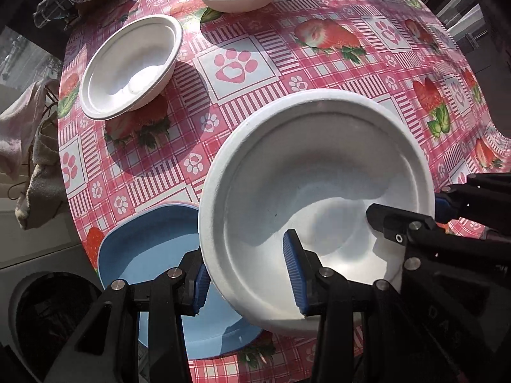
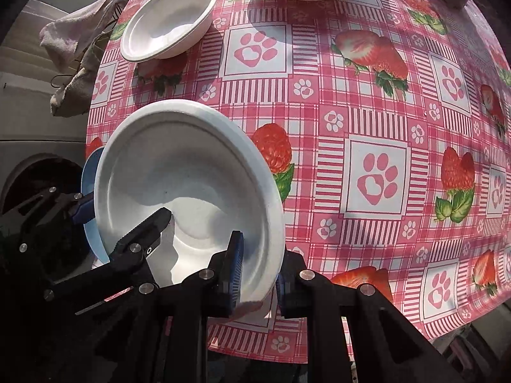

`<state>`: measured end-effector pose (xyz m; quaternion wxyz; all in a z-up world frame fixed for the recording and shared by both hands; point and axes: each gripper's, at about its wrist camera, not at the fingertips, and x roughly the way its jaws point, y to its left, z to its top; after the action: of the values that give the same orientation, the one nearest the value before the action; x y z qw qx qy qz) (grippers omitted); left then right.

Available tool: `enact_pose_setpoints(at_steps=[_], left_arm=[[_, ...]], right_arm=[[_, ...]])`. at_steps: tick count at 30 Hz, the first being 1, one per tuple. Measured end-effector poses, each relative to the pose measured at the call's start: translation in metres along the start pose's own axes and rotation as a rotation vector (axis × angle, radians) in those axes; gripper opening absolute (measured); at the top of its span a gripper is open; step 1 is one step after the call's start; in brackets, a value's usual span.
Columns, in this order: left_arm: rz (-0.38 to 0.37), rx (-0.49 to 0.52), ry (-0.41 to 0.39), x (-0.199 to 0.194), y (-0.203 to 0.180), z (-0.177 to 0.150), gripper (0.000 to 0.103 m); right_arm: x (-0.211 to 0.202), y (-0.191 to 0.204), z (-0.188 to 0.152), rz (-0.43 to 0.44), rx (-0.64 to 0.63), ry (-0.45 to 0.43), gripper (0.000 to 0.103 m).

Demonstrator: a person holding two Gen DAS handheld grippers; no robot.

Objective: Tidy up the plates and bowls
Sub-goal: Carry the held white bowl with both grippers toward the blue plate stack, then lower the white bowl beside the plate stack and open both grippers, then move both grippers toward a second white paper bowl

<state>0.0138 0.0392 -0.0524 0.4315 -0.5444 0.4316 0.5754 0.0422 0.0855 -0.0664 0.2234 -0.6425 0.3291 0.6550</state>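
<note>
Two grippers share one white plate over a pink strawberry-and-paw-print tablecloth.

Left wrist view: the left gripper (image 1: 252,277) pinches the white plate (image 1: 306,172) rim at 6 o'clock, fingers narrowly parted, above a blue plate (image 1: 150,242). The tablecloth (image 1: 319,63) carries two white bowls (image 1: 127,67) toward 11 and 12 o'clock; rags (image 1: 35,159) hang at 9.
Right wrist view: the right gripper (image 2: 258,274), fingers almost together, clamps the same plate (image 2: 179,166) rim at 6 o'clock. The other gripper (image 2: 121,223) grips at 8, bowls (image 2: 169,19) lie at 11 and 12.
</note>
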Motion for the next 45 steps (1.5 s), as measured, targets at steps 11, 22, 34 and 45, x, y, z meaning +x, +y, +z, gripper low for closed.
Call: enact_pose_setpoints(at_steps=[11, 22, 34, 45], left_arm=[[-0.015, 0.082, 0.009, 0.005, -0.031, 0.026, 0.068], [-0.072, 0.099, -0.049, -0.036, -0.044, 0.060, 0.092], [-0.071, 0.152, -0.025, -0.040, -0.064, 0.044, 0.093], [-0.059, 0.156, -0.029, -0.042, -0.064, 0.039, 0.093]], right_arm=[[-0.008, -0.104, -0.019, 0.052, 0.295, -0.063, 0.054], [-0.050, -0.169, -0.056, 0.119, 0.480, -0.182, 0.102], [-0.052, -0.172, -0.081, 0.113, 0.527, -0.187, 0.102], [-0.055, -0.168, -0.087, 0.112, 0.536, -0.201, 0.102]])
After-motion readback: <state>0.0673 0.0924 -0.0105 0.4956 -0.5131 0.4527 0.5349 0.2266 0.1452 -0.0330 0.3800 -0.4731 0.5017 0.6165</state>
